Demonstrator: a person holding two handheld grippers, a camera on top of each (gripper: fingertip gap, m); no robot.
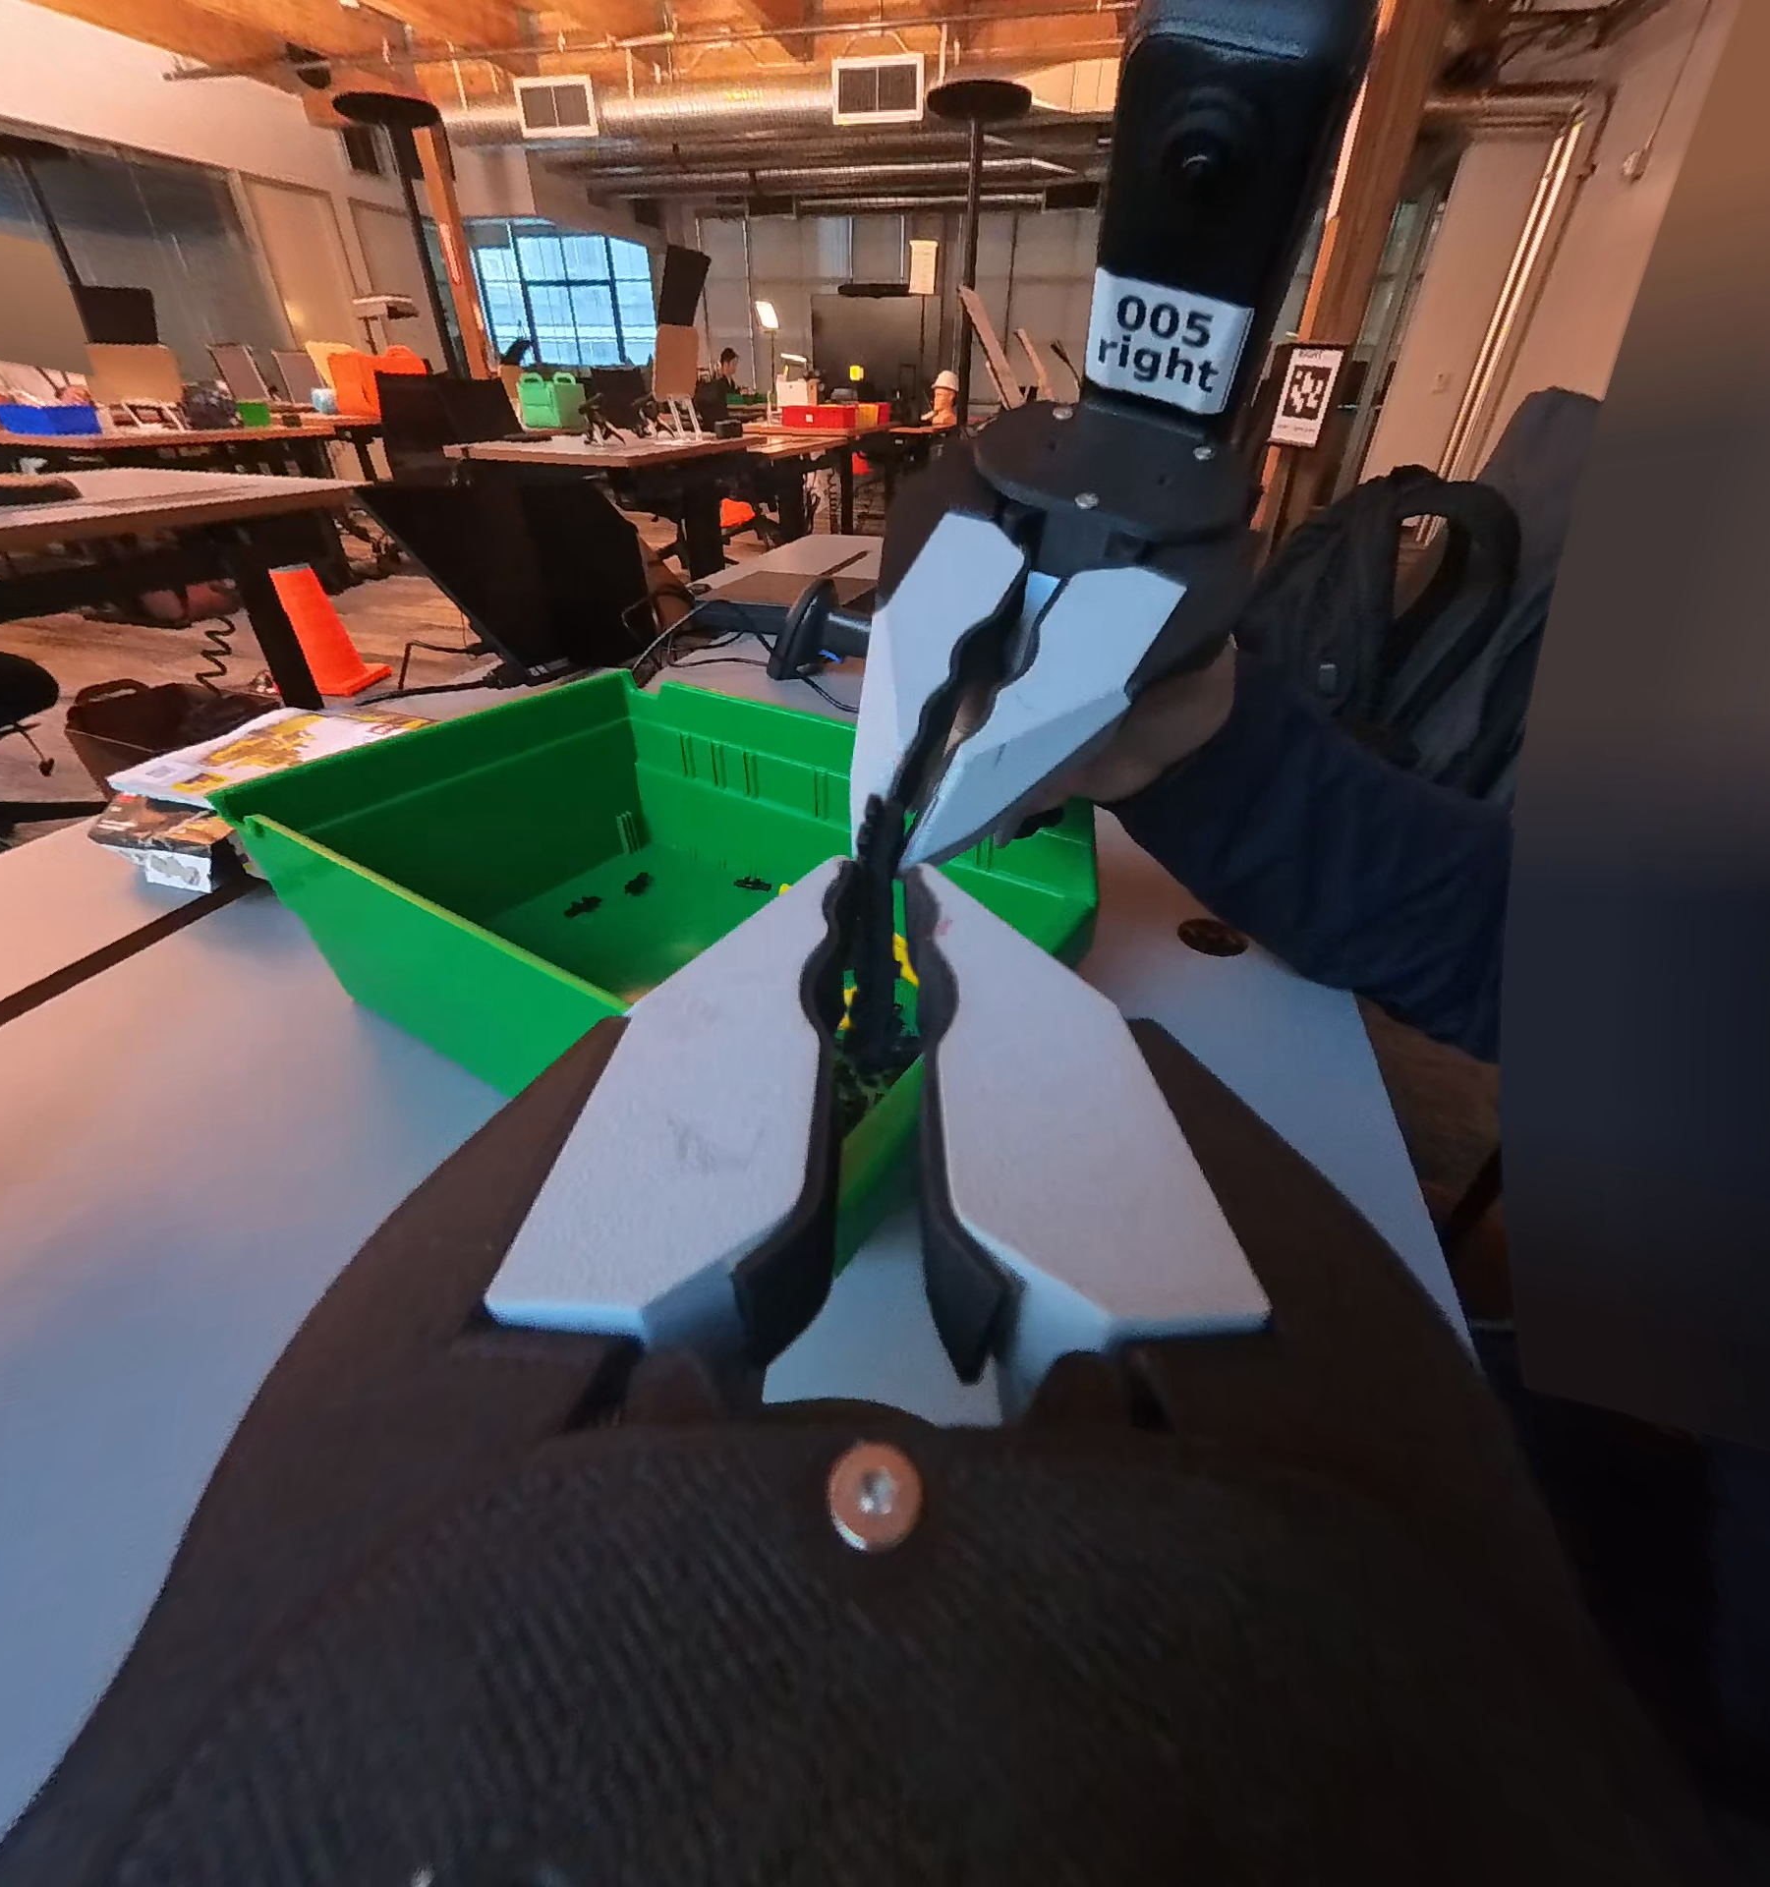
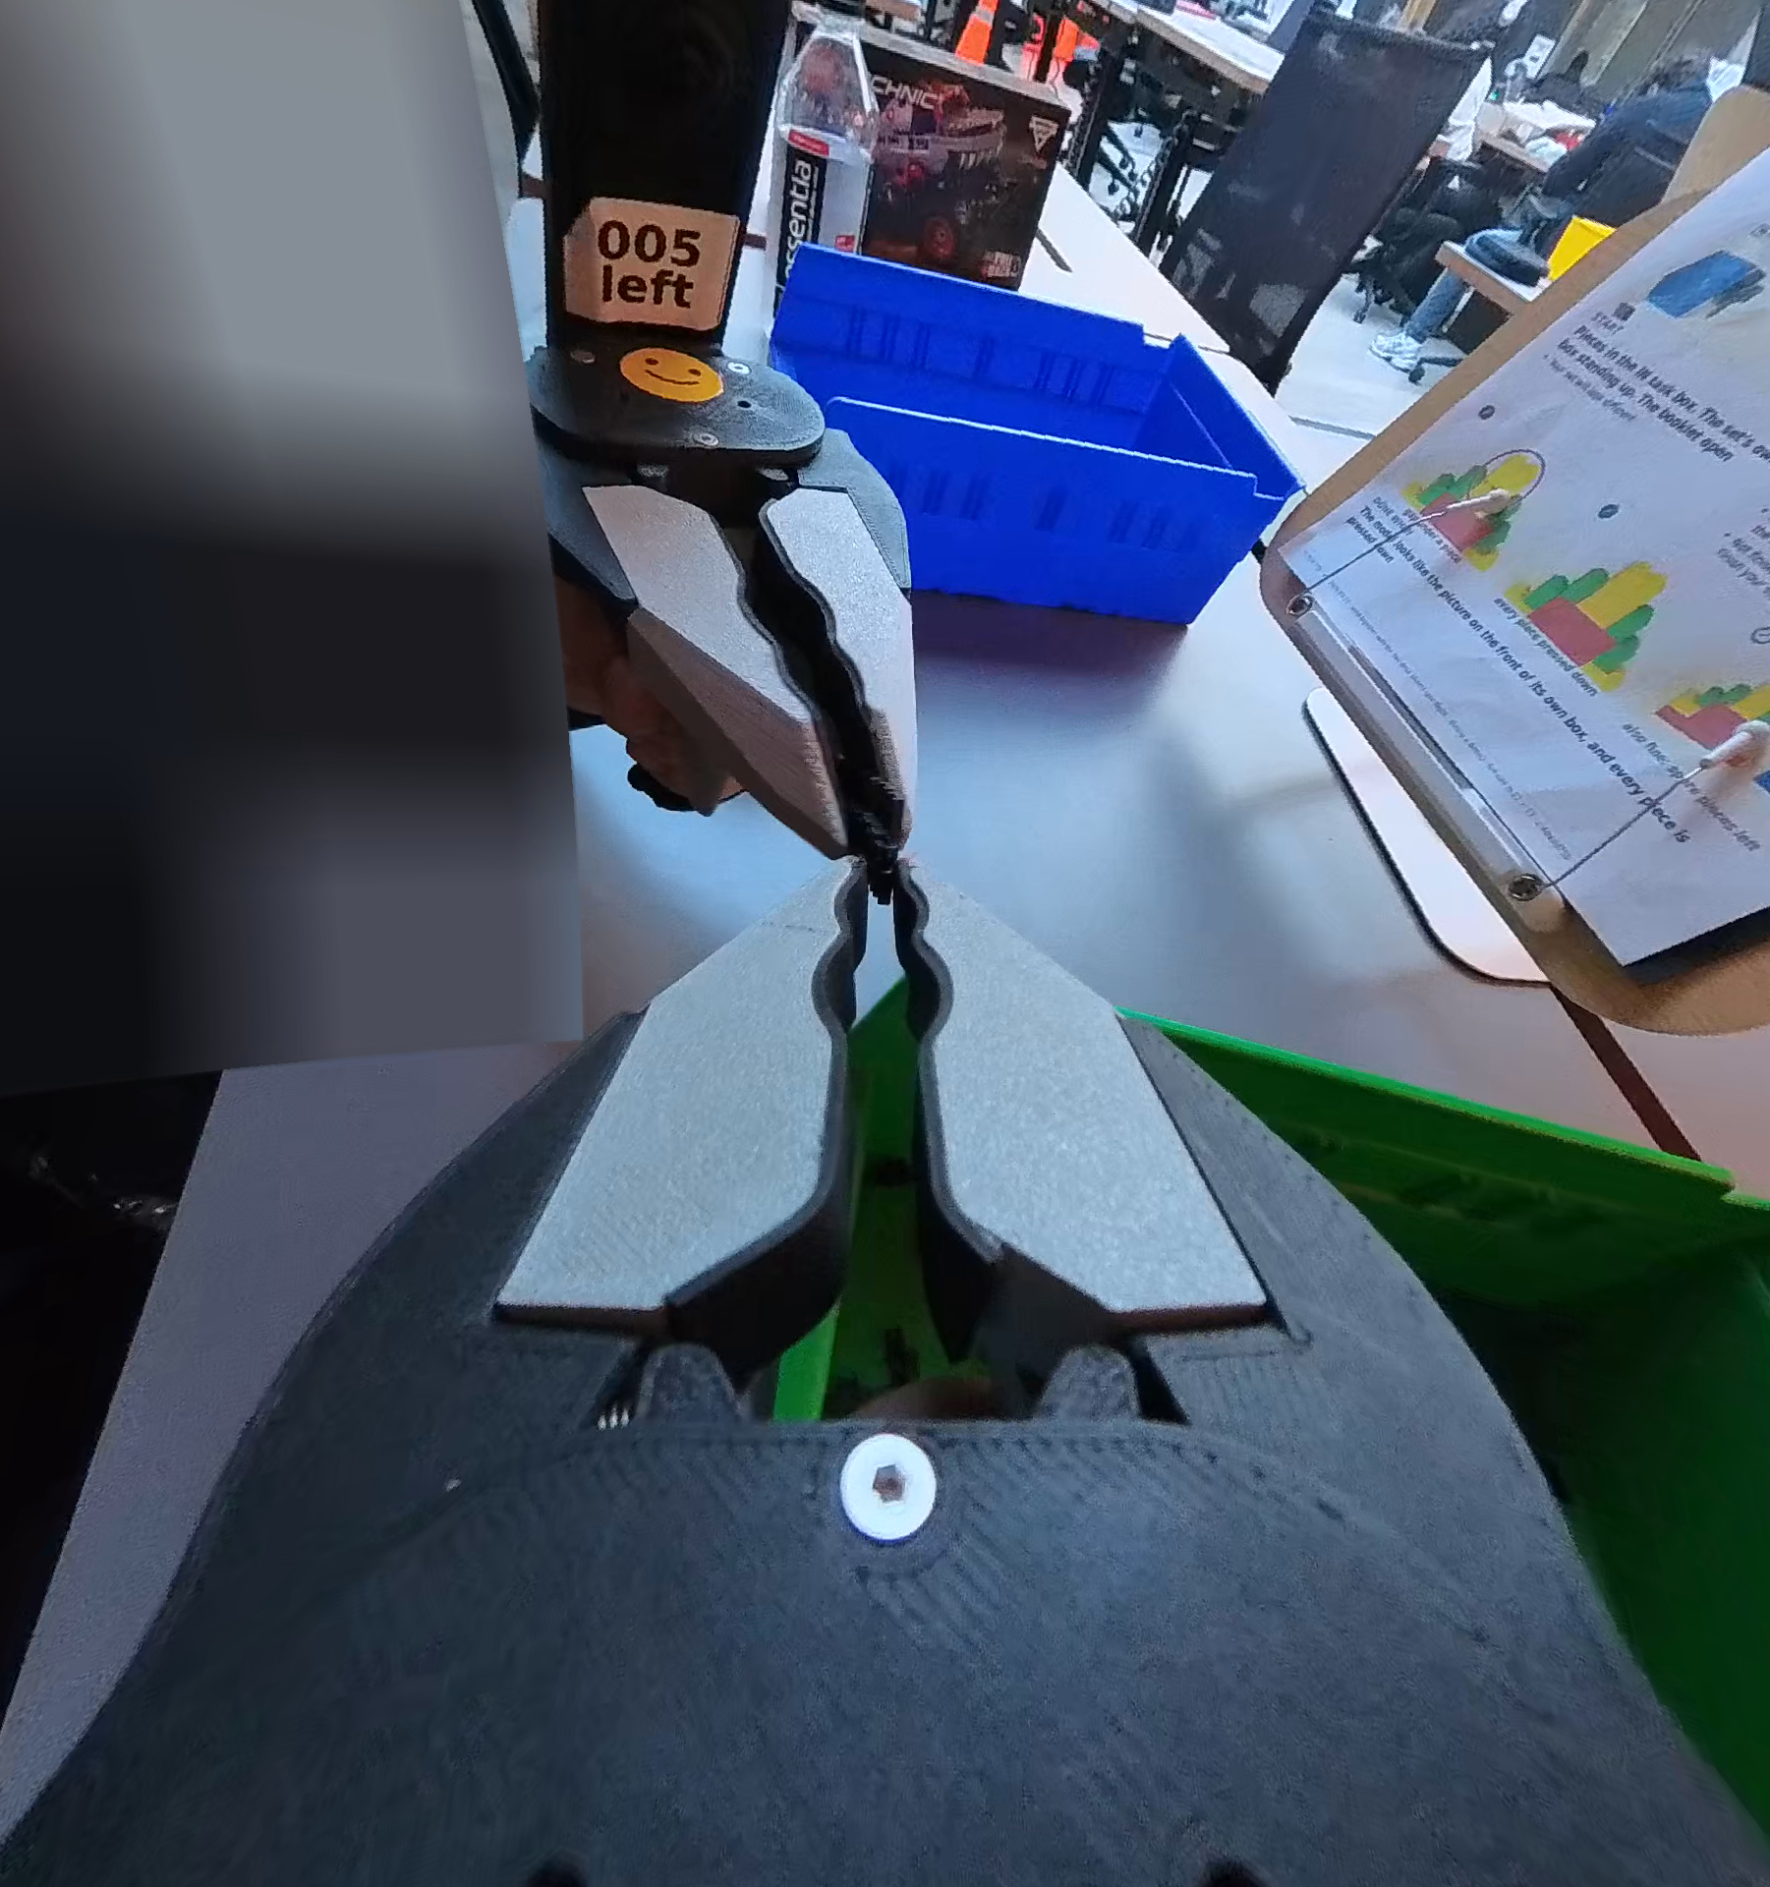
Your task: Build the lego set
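Black lego piece (image 1: 872,924) mostly hidden between jaws; tiny black bits (image 1: 638,884) in green bin (image 1: 431,817) unidentifiable.

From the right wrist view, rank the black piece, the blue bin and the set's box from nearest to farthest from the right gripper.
1. Black piece: at the right gripper's tips, shared with the left gripper.
2. Blue bin: on the table beyond, slightly right.
3. Box: behind the bin, beside a bottle.
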